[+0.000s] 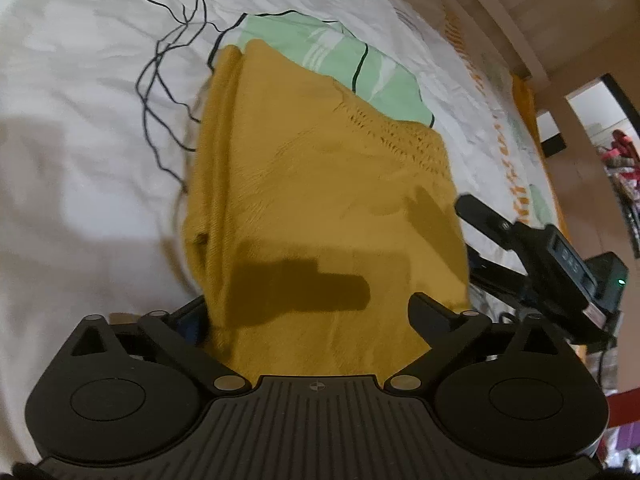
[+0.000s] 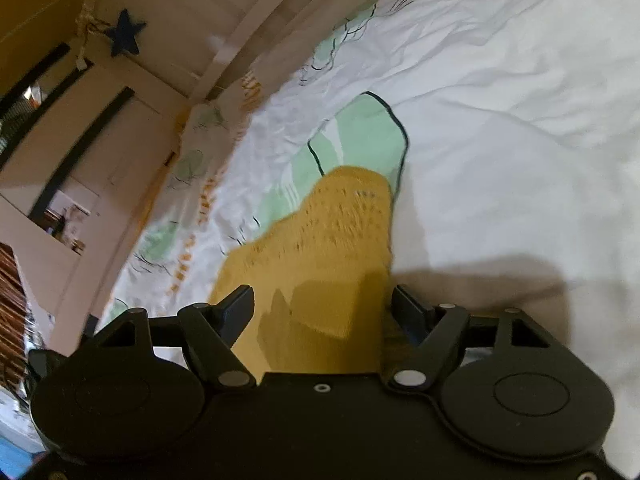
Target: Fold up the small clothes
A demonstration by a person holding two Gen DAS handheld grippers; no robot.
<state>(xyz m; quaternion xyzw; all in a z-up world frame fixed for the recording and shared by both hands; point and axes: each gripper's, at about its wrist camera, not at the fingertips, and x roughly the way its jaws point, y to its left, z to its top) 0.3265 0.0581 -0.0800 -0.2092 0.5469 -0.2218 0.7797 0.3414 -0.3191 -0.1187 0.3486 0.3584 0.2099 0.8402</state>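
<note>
Your mustard knit garment (image 1: 320,208) lies folded on the bed's white printed duvet (image 1: 80,80), its far edge over a mint-green leaf print (image 1: 360,68). Your left gripper (image 1: 316,312) hovers over the near end with its fingers (image 1: 430,312) spread wide, the cloth lying between them unpinched. Your right gripper (image 2: 324,312) sits at the garment's other side, fingers (image 2: 236,308) also spread, nothing clamped. A wooden bed rail (image 2: 240,40) runs beyond the duvet, with a blue star (image 2: 125,38) hanging above it.
</note>
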